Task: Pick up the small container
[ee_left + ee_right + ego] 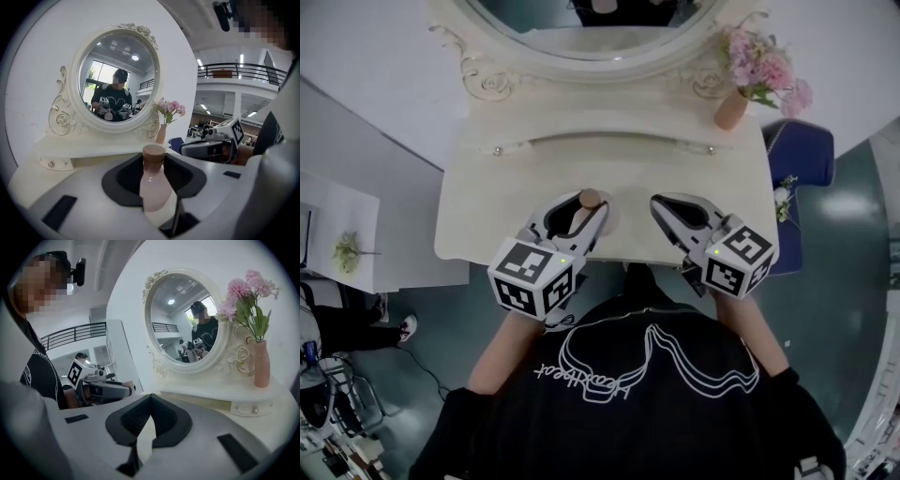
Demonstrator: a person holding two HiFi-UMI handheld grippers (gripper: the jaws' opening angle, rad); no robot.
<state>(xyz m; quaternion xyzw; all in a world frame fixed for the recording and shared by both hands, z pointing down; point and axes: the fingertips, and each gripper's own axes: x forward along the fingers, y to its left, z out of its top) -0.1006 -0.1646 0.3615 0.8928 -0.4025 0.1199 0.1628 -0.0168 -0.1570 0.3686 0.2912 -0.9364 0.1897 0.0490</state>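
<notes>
While clamping the small container at frame centre in the left gripper, keep it upright and raise straight off the dressing table, holding the closed, empty right gripper clear at right.

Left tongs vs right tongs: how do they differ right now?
The left tongs grip the small container, which is pink with a brown cap; the right tongs hold nothing. The left jaws are kept apart by the container, while the right jaws meet at their tips. Shared: both sit over the front of the white vanity table and point toward the mirror.
</notes>
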